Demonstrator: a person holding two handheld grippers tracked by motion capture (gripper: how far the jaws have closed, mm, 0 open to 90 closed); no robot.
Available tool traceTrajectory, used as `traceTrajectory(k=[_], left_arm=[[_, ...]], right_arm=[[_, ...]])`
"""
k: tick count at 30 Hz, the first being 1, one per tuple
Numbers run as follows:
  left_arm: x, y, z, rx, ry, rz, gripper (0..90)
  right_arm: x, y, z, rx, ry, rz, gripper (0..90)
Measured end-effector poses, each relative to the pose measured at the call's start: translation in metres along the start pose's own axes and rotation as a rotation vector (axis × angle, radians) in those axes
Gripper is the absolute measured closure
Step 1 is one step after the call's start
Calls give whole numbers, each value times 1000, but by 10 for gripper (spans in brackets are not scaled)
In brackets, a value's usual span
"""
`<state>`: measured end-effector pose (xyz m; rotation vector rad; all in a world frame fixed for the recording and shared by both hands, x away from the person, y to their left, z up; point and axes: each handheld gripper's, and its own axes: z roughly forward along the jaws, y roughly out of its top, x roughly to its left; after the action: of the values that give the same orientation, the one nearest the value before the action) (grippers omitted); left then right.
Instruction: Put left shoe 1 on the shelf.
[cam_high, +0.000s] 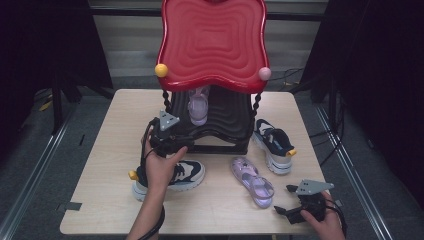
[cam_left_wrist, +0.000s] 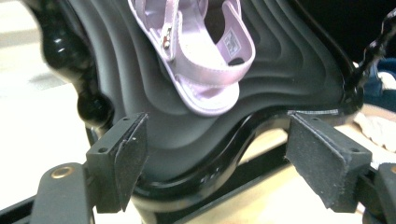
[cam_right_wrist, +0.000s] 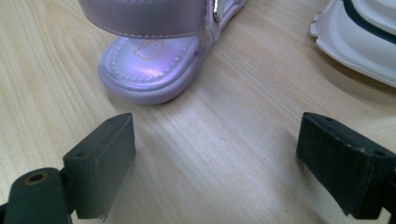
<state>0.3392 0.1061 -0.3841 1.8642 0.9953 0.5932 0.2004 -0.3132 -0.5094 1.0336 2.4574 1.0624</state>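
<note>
Sneaker (cam_high: 185, 175) beside left gripper (cam_high: 172, 142), sandal (cam_high: 253, 181) nearby

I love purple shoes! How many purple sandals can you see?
2. One purple sandal sits on the black lower shelf of the rack, under the red top. The other lies on the table in front, near the right gripper. The rack could hide others.

The black lower shelf (cam_left_wrist: 280, 79) is offering open room beside the lilac sandal (cam_left_wrist: 201, 60), though the red top (cam_high: 214, 42) is overhanging it. Bare table (cam_right_wrist: 224, 154) is lying clear before the second sandal (cam_right_wrist: 154, 70), with a white-soled sneaker (cam_right_wrist: 359, 42) crowding one side
</note>
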Motion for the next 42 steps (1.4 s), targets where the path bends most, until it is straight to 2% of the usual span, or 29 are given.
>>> traceTrajectory(k=[1,9,16,23,27,42], left_arm=[[2,0,-2,11,0,11,209],[19,-6,-18,51,-12,17,213],[34,-12,-32,58,16,12,217],[48,-18,-40,91,22,7,217],[57,-25,-44,110,42,-1,218],[94,-63,-57,143,134,-83,224]], right_arm=[[0,0,0,0,0,1,111],[0,0,0,0,-1,2,111],[0,0,0,1,-2,5,111],[0,0,0,1,-3,4,111],[0,0,0,1,-4,5,111],[0,1,1,2,-9,4,111]])
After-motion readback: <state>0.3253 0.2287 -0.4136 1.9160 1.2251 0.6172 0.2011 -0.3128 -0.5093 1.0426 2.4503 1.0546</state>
